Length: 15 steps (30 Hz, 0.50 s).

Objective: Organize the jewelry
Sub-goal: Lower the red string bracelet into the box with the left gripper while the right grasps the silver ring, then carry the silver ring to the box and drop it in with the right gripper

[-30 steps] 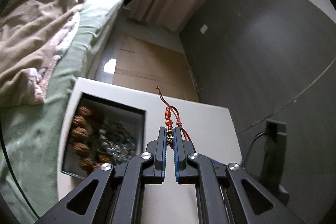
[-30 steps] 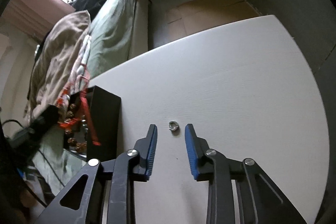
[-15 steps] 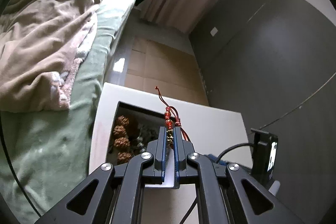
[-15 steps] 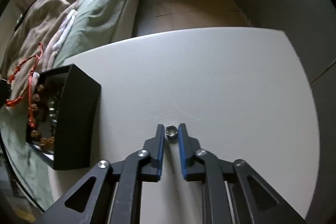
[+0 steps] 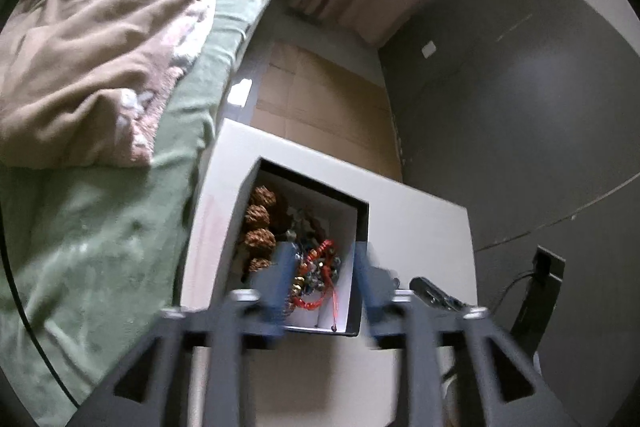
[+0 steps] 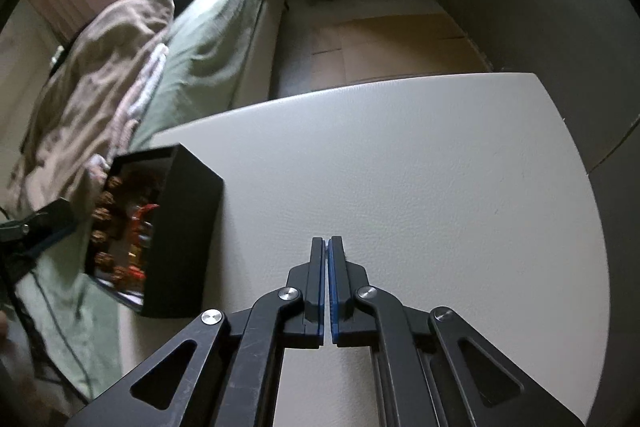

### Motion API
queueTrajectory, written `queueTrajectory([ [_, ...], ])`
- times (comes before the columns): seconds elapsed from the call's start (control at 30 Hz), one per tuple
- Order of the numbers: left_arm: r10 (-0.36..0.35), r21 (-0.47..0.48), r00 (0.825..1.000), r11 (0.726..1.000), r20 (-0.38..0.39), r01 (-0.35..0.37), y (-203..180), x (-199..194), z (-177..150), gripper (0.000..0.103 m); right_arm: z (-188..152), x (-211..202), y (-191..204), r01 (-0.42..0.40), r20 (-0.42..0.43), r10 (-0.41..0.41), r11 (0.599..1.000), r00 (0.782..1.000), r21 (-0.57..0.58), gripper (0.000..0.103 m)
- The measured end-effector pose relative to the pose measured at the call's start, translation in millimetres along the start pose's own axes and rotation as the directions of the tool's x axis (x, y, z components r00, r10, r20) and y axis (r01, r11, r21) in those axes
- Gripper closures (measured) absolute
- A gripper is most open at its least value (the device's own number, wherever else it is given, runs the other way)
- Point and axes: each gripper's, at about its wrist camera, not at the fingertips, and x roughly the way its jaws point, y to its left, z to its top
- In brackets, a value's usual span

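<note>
In the left wrist view my left gripper [image 5: 322,259] is open above a black jewelry box [image 5: 362,223] on the white table [image 5: 420,227]. A red cord bracelet [image 5: 320,267] lies loose in the box, among brown bead strands [image 5: 260,219]. In the right wrist view my right gripper [image 6: 328,247] is shut, its blue pads nearly touching, above the table [image 6: 440,167]. The small silver ring is not visible; it may be pinched between the pads. The box [image 6: 180,235] stands to its left, with the left gripper's fingers [image 6: 48,219] beside it.
A bed with a green sheet [image 5: 120,227] and a beige blanket [image 5: 100,27] runs along the table's left side. A dark device with a cable [image 5: 436,295] lies on the table by the box. A grey wall [image 5: 520,107] is to the right.
My left gripper opened and the red bracelet dropped into the box. My right gripper closed fully around the ring, which is now out of sight, and has lifted slightly.
</note>
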Motion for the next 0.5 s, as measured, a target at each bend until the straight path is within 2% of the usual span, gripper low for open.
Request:
queueTrajectory([
  [0.03, -0.003, -0.003, 1.0, 1.0, 0.018, 0.003, 0.3, -4.3, 0.2, 0.042, 0.9, -1.4, -3.5, -0.018, -0.003, 0.018, 1.0, 1.0, 0.024, 0.1],
  [0.1, -0.011, -0.008, 0.999, 1.0, 0.052, 0.012, 0.9, -13.3, 1.3, 0.041, 2.0, -1.8, -6.3, -0.025, 0.0, 0.025, 0.998, 1.0, 0.054, 0.099],
  [0.13, -0.012, -0.013, 0.998, 1.0, 0.057, 0.013, 2.1, -15.6, 2.0, 0.041, 2.2, -1.1, -7.2, -0.019, -0.003, 0.019, 0.998, 1.0, 0.06, 0.094],
  [0.17, -0.013, -0.019, 0.998, 1.0, 0.06, 0.014, 3.4, -16.7, 2.9, 0.041, 2.3, 0.8, -7.0, -0.011, -0.01, 0.012, 0.998, 1.0, 0.062, 0.089],
  [0.2, -0.015, -0.027, 0.998, 1.0, 0.062, 0.016, 5.4, -17.8, 3.4, 0.041, 2.5, 3.2, -5.8, -0.011, -0.015, 0.012, 0.998, 1.0, 0.061, 0.074],
  [0.23, -0.014, -0.032, 0.998, 0.999, 0.063, 0.016, 6.5, -18.2, 3.5, 0.041, 2.1, 4.8, -4.6, -0.016, -0.012, 0.016, 0.998, 1.0, 0.061, 0.064],
  [0.5, -0.022, -0.045, 0.997, 0.999, 0.07, 0.025, 10.1, -20.5, 7.7, 0.041, 3.1, 27.5, 9.5, 0.069, -0.046, -0.068, 0.998, 0.997, 0.013, 0.062],
])
